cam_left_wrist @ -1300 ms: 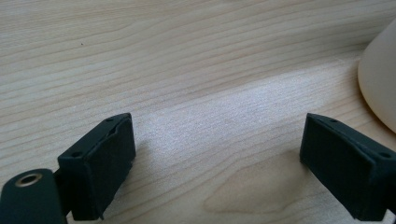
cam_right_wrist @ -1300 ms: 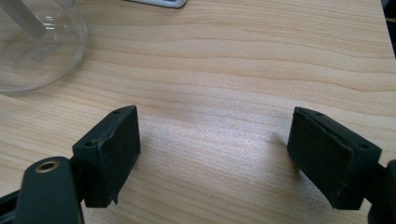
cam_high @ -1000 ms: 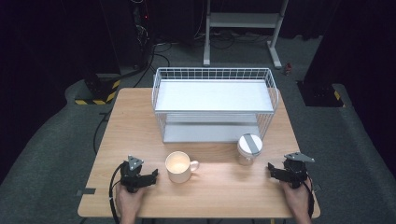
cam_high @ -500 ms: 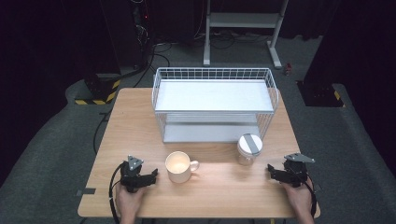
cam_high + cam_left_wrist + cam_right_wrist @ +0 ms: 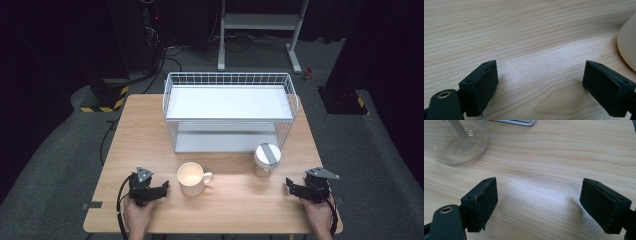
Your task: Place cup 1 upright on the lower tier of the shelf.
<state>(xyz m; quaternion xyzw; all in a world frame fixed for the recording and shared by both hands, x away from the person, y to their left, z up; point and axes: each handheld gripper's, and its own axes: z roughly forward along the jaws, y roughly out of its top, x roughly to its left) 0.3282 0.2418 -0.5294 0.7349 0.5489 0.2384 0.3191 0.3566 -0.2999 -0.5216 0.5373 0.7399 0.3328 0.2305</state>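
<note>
A cream mug (image 5: 190, 178) stands on the wooden table (image 5: 235, 200), its handle turned right. To its right is a clear glass jar (image 5: 266, 159) with a grey-striped white lid. My left gripper (image 5: 162, 189) lies near the front edge, left of the mug, jaws open over bare wood; the mug's side (image 5: 627, 42) shows at the right edge of the left gripper view. My right gripper (image 5: 290, 186) rests at the front right, open, pointing left. The jar's base (image 5: 456, 142) appears at the upper left of the right gripper view. Nothing sits between either pair of jaws.
A white wire basket rack (image 5: 230, 112) with two shelves stands at the back middle of the table. Cables trail from both grippers toward the person's hands at the front edge. Dark floor, a metal stand and a striped block lie beyond the table.
</note>
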